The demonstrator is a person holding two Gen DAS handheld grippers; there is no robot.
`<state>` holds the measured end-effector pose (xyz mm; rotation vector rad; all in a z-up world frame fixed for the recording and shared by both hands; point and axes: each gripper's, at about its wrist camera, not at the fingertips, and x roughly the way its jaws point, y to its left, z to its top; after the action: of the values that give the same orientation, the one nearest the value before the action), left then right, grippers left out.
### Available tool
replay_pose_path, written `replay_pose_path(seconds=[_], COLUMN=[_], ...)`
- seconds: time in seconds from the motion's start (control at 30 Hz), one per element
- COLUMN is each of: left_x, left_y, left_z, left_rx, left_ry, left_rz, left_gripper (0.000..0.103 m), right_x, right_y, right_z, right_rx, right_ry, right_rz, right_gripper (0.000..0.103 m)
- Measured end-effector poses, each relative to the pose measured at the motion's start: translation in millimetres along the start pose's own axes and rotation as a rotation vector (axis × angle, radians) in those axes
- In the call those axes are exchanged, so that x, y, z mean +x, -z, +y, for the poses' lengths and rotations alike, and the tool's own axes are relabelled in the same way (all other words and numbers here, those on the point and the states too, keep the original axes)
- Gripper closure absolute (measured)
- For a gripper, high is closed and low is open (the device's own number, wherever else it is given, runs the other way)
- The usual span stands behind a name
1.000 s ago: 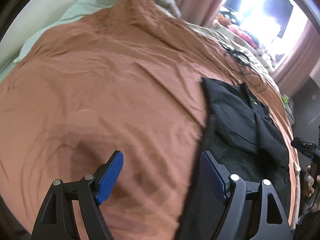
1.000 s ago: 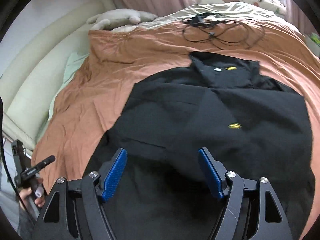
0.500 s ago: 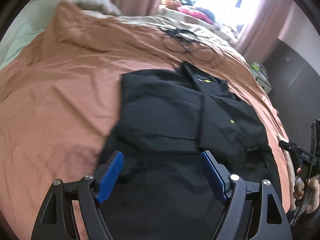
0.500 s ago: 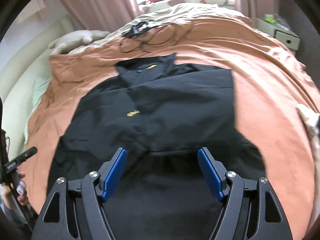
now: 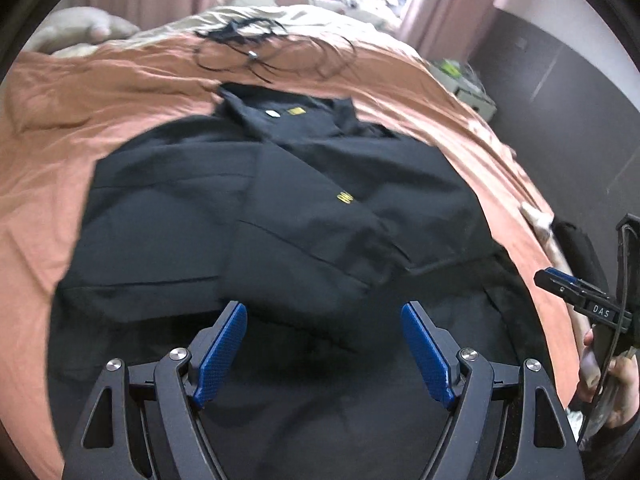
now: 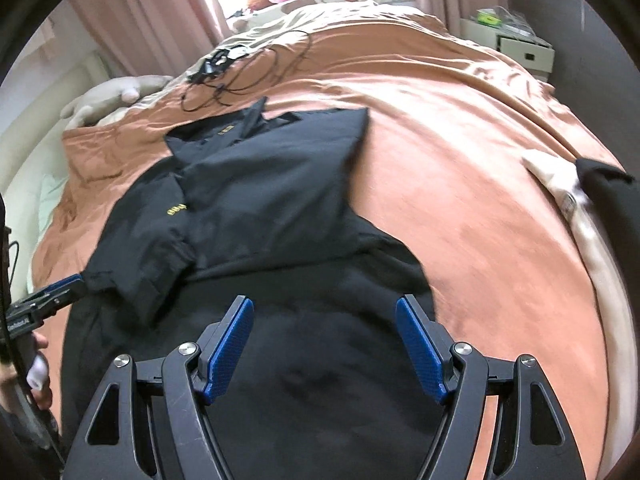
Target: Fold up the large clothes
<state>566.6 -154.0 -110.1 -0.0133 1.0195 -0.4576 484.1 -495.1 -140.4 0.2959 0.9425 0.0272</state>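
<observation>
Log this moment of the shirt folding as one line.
stage: sleeves folded in | black shirt: flat on brown bedspread | left gripper: open, empty, above hem | right gripper: open, empty, above hem

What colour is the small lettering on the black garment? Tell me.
Yellow lettering on the black garment, clearest in the left wrist view.

Left view: black shirt [image 5: 280, 220] was small at right edge, now fills middle of frame. Brown blanket [image 5: 48, 152] filled frame before, now only at left and top. Other gripper bigger at right edge.
Right view: shirt [image 6: 256, 216] slid from middle to left. Blanket [image 6: 480, 208] now fills right side. Drawer box [image 6: 524, 50] now at upper right.
</observation>
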Motion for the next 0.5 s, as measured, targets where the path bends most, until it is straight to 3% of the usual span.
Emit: replay_pose_path(seconds=[0.27, 0.43, 0.5], left_x=[56.9, 87.1, 92.9], left_y=[9.7, 13.2, 13.6], left_z=[-46.3, -48.9, -46.6], left_rx=[0.144, 0.167, 0.169], left_ry=[-0.034, -0.137, -0.166], left_rz=[0.119, 0.167, 0.172], left_gripper=[0.022, 0.023, 0.032], right_x=[12.6, 12.5, 11.6], right_y=[26.0, 33.2, 35.2], right_z=[-28.1, -38.8, -41.7], right_rx=[0.055, 0.087, 0.099], right_ry=[0.013, 0.01, 0.007], right_rz=[0.026, 0.026, 0.023], right_gripper=[0.029, 0.029, 0.029])
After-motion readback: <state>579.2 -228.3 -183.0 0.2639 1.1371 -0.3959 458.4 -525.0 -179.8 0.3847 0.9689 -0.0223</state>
